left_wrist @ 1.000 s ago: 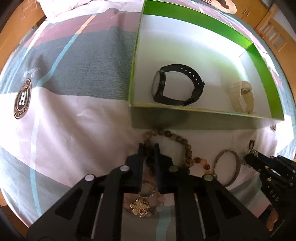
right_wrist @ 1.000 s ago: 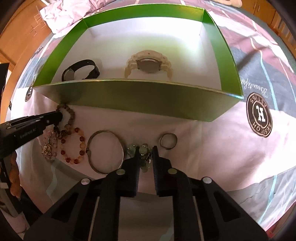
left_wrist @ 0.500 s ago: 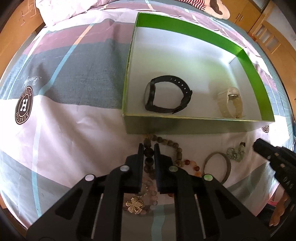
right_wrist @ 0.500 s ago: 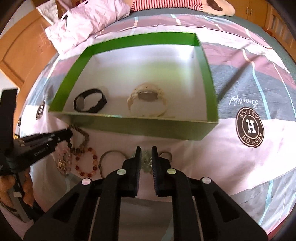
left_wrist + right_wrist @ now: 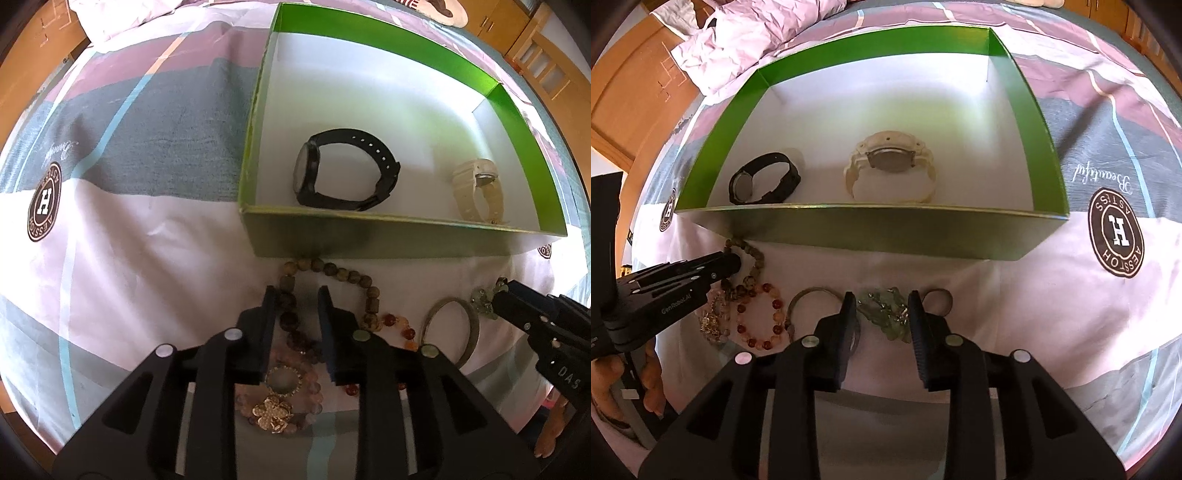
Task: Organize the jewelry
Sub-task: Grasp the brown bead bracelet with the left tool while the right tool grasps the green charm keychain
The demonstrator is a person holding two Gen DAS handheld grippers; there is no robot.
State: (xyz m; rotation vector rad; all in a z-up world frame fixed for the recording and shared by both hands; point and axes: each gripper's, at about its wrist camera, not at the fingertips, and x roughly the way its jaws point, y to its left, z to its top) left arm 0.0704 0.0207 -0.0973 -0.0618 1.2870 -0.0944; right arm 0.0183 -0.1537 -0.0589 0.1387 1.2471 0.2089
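A green box [image 5: 369, 236] with a white floor holds a black watch [image 5: 347, 170] and a cream watch [image 5: 480, 192]. In front of it on the bed lie a brown bead bracelet [image 5: 343, 273], a red bead bracelet [image 5: 759, 317], a silver bangle [image 5: 452, 332], a pale green stone piece [image 5: 886, 314] and a ring [image 5: 938, 297]. My left gripper [image 5: 297, 299] points down over the brown beads. Its jaws are opening with the strand loose between them. My right gripper [image 5: 882, 306] is opening as well, and the green piece lies between its fingers.
A pink bead bracelet with a gold flower [image 5: 273, 408] lies under my left gripper. The sheet carries round brown logos [image 5: 1115, 232]. Crumpled pink bedding [image 5: 738, 37] lies behind the box. A person's hand [image 5: 650, 373] holds the left gripper.
Both grippers' jaws have spread from a tight pinch. The left let go of the brown beads and the right released the green piece. The right gripper dropped back toward the bed.
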